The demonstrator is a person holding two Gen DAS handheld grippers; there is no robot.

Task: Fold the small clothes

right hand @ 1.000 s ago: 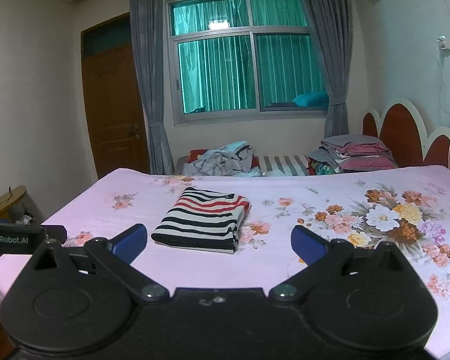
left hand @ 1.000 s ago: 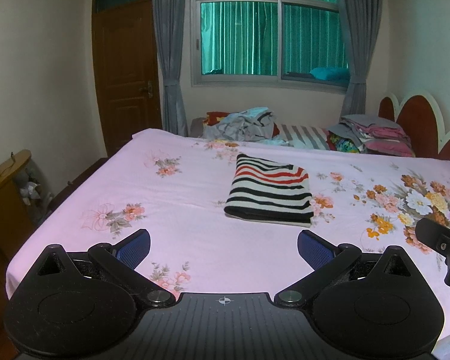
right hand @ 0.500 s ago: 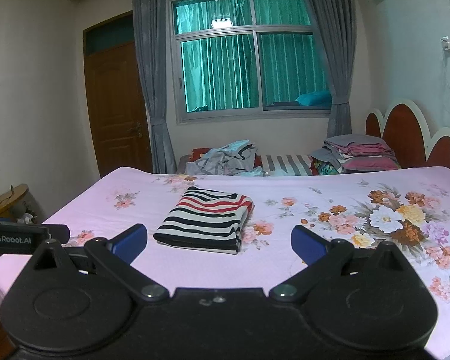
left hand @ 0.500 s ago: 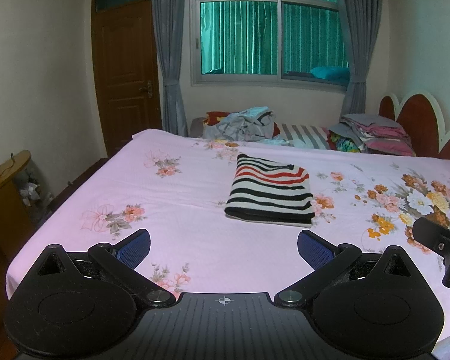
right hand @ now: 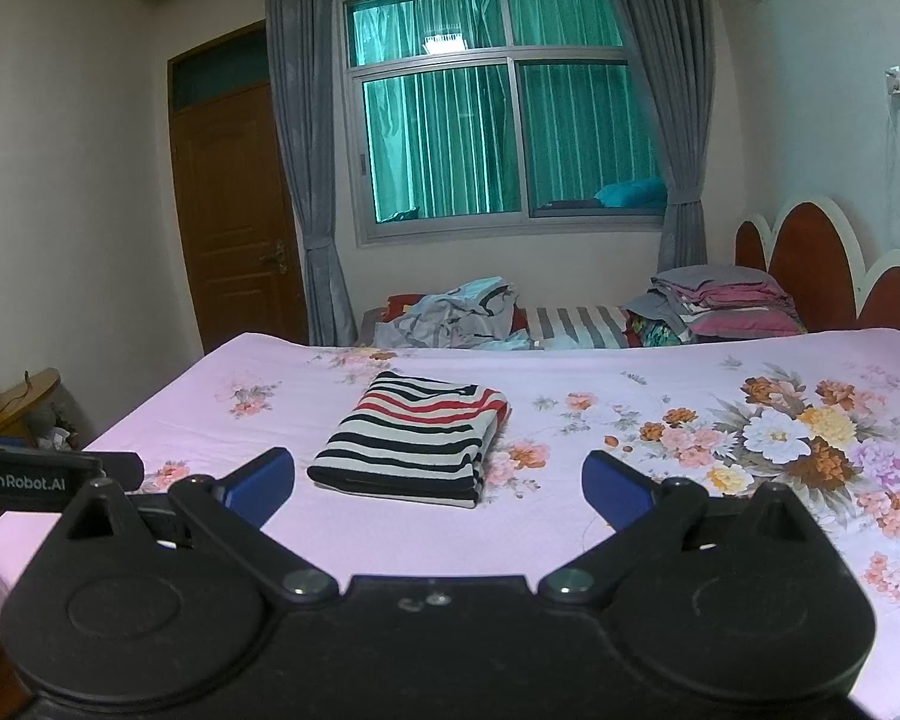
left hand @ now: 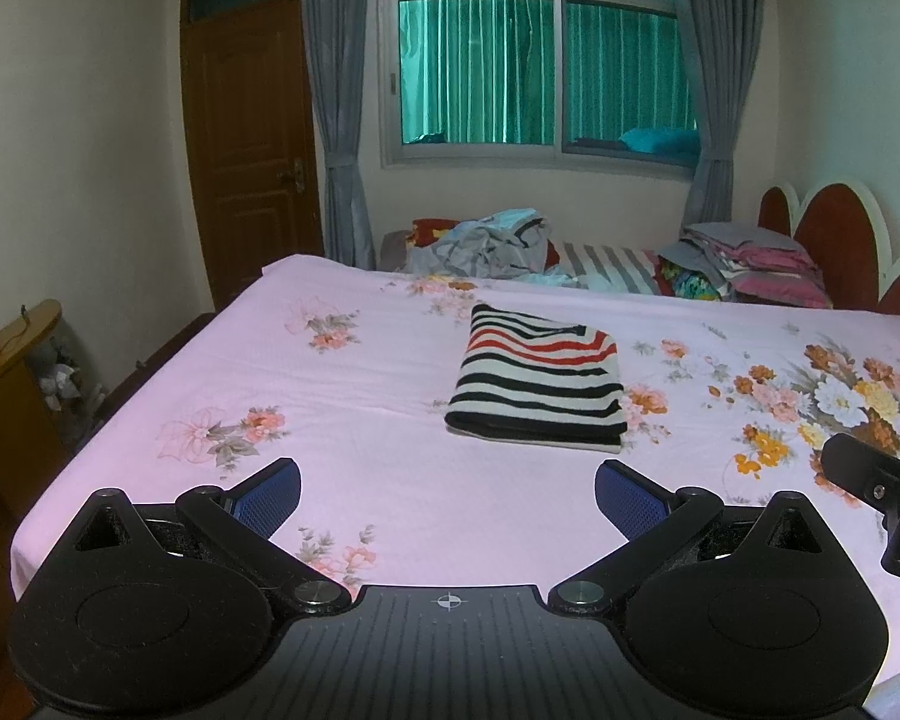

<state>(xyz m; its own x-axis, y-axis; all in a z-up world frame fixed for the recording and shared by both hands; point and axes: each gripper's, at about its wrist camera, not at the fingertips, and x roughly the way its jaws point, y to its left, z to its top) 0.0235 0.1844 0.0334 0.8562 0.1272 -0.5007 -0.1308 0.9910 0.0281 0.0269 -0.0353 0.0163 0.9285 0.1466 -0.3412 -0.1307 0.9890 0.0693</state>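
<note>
A folded striped shirt (left hand: 537, 387) lies flat near the middle of the bed (left hand: 342, 372), on its pink flowered sheet, well ahead of both tools. The left tool (left hand: 447, 492) and the right tool (right hand: 438, 483) hang above the near edge of the bed, each spread wide and holding nothing. A heap of loose clothes (left hand: 486, 240) and a stack of folded ones (left hand: 744, 258) sit beyond the far side of the bed. Only the right view shows the side of the left tool, which reads "GenRobot.AI" (right hand: 21, 482); only the left view catches a black piece of the right tool at its right edge
</note>
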